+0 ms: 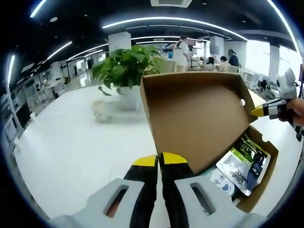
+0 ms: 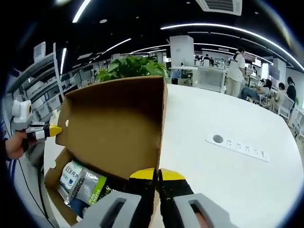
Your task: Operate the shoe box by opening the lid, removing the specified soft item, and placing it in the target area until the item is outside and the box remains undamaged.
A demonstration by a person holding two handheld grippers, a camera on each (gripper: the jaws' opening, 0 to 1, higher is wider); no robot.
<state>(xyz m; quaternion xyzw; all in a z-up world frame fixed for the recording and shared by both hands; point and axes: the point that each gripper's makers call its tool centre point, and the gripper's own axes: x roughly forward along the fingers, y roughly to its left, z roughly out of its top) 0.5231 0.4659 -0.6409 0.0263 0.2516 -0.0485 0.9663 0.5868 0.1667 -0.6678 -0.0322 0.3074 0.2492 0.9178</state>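
Both grippers, left gripper (image 1: 159, 160) and right gripper (image 2: 157, 175), are pinching the box lid (image 1: 194, 116) with narrow jaws at frame bottom.

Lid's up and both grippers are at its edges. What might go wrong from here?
Both grippers, left and right, meet the raised cardboard lid at opposite edges; uneven pulling might crease or tear the hinge. If released, the lid may drop over the soft pouches. The potted plant stands just behind the shoe box; pushing back could knock it.
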